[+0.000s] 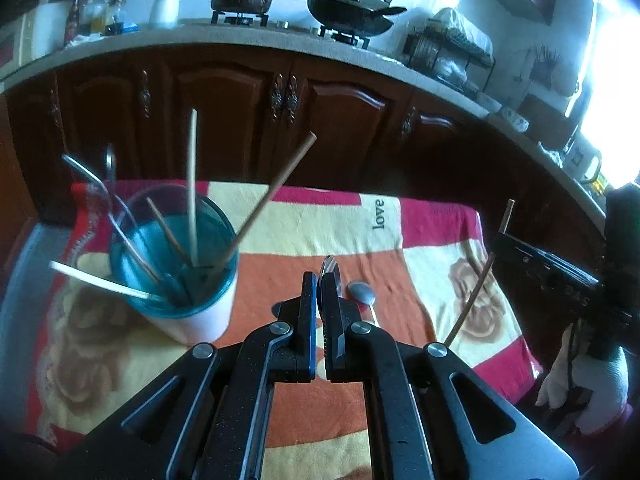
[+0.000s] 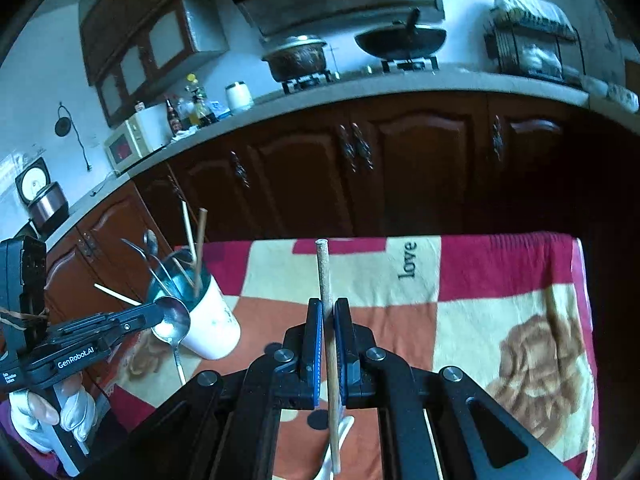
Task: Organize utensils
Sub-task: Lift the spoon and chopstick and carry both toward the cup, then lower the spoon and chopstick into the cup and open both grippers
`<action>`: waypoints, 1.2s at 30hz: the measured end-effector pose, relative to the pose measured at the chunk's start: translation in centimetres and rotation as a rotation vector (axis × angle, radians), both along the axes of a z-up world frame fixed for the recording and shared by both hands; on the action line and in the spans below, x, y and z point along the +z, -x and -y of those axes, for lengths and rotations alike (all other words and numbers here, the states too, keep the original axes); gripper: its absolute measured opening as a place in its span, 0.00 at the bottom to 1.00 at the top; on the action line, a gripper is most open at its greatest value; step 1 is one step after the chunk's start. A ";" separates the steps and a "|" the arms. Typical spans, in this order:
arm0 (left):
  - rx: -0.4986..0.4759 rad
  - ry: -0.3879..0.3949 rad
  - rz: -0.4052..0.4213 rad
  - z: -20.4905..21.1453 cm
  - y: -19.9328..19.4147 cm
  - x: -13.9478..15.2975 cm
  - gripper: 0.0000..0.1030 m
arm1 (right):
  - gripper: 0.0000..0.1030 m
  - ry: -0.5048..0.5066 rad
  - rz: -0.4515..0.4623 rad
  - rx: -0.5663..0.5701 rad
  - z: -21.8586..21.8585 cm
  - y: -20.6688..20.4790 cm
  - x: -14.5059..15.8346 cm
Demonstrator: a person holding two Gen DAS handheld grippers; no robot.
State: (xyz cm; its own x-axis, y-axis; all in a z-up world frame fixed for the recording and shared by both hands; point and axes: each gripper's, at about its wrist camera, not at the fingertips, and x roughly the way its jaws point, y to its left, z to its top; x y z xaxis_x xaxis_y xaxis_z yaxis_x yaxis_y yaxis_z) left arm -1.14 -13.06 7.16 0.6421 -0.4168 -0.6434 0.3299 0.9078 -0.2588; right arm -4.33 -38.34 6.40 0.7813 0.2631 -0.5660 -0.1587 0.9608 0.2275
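Observation:
My left gripper (image 1: 319,280) is shut on a metal spoon (image 1: 330,267), held above the patterned cloth (image 1: 320,216). The right wrist view shows the same spoon (image 2: 174,318) hanging from the left gripper (image 2: 154,316), handle pointing down, beside the cup (image 2: 208,320). That cup (image 1: 180,256), white outside and blue inside, holds several chopsticks and metal utensils. My right gripper (image 2: 328,304) is shut on a wooden chopstick (image 2: 325,276), lifted off the cloth. In the left wrist view it is at the right (image 1: 500,240) with its chopstick (image 1: 476,296) slanting down.
A second metal spoon (image 1: 362,294) lies on the cloth just right of my left fingers. A white utensil (image 2: 340,436) and a thin stick (image 2: 432,436) lie under my right gripper. Dark wooden cabinets (image 2: 400,168) and a counter with stove and pots stand behind the table.

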 end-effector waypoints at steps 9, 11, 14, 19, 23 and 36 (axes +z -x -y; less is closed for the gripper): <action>0.042 0.006 0.056 -2.9 0.5 3.4 0.01 | 0.05 0.018 0.088 0.057 -3.0 1.0 5.0; 0.054 0.007 0.073 -3.6 0.6 4.2 0.01 | 0.05 0.021 0.114 0.076 -3.9 1.0 6.2; 0.075 0.001 0.098 -4.7 0.7 5.4 0.01 | 0.05 0.024 0.142 0.102 -5.1 1.1 7.8; 0.114 0.001 0.128 -6.9 0.3 6.9 0.01 | 0.05 0.020 0.176 0.152 -7.4 1.0 9.9; 0.163 -0.013 0.153 -8.8 -0.6 7.8 0.01 | 0.05 0.010 0.201 0.187 -9.1 0.9 11.3; 0.320 -0.148 0.253 -12.0 -4.8 7.4 0.01 | 0.05 0.012 0.229 0.261 -15.5 -3.1 12.2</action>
State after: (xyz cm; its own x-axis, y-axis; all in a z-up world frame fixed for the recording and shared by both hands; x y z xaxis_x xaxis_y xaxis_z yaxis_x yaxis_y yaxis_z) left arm 3.70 -1.09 14.58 0.8691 -0.0860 -0.4870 0.0620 0.9959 -0.0654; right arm -1.19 -22.83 18.58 0.7957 0.4653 -0.3877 -0.4454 0.8833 0.1460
